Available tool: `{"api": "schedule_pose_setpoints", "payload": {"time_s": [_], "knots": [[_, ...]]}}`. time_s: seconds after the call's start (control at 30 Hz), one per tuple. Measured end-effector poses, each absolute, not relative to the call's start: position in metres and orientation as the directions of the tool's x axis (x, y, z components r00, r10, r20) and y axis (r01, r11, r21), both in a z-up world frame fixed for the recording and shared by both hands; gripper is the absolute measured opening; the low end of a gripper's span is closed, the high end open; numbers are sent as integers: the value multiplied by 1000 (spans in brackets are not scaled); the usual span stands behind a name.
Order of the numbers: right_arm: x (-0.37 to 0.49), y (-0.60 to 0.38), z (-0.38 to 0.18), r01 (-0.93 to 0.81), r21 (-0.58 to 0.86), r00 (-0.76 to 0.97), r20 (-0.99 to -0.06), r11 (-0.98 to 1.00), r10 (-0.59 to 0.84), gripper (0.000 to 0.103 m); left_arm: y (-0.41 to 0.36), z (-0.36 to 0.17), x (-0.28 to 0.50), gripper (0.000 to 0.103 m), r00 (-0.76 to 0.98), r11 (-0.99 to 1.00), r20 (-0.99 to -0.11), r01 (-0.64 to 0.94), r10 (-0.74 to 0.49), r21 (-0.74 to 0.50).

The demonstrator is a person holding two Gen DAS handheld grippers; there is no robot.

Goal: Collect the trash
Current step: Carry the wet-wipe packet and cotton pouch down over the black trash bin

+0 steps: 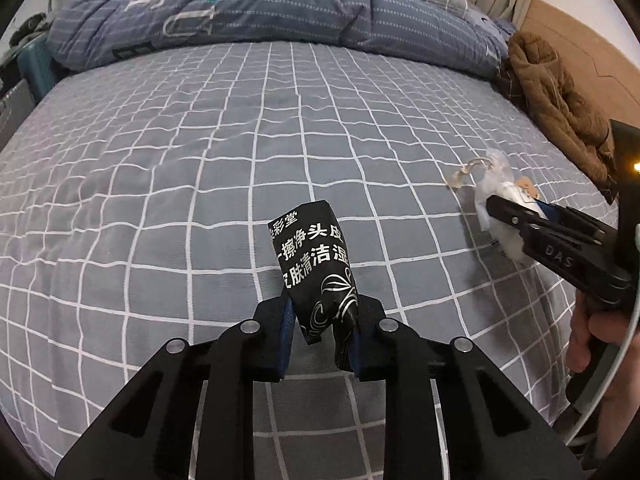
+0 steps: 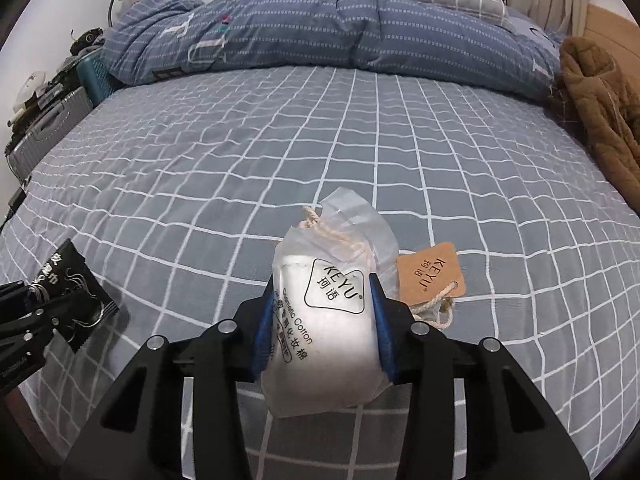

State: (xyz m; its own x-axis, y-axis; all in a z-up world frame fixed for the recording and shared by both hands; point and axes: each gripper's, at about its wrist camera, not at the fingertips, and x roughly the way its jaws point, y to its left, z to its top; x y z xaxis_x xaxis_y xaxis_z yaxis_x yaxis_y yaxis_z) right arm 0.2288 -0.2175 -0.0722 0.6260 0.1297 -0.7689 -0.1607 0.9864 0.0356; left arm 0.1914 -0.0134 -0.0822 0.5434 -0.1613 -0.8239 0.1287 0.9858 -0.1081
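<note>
Left wrist view has the left gripper [image 1: 322, 320] clamped on the black wipe sachet [image 1: 314, 268], right gripper [image 2: 324, 328] squeezing the cotton pad bag [image 2: 328, 320]; lift both gently, grips firm.

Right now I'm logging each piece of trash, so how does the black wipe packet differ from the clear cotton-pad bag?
The black wipe packet is opaque, flat and slim, with white print; the clear cotton-pad bag is see-through, plump and wider, showing white pads.
The bag carries a cord and a brown tag; the packet has neither.
Shared: each is clamped in a gripper, packet in the left gripper, bag in the right gripper.
</note>
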Motion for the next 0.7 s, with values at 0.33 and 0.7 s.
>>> {"api": "schedule_pose_setpoints", "payload": {"time_s": [0.33,0.7], "knots": [[192,-213,-43,-162,25,677,-725,986,129,40,-14,-65,173,21,581,986,-798,122,-160,-109],[156,-215,-22,-141,31,712,-692,989,123,40,-17,-48,142,21,629,991,-766,98,-131,-90]]}}
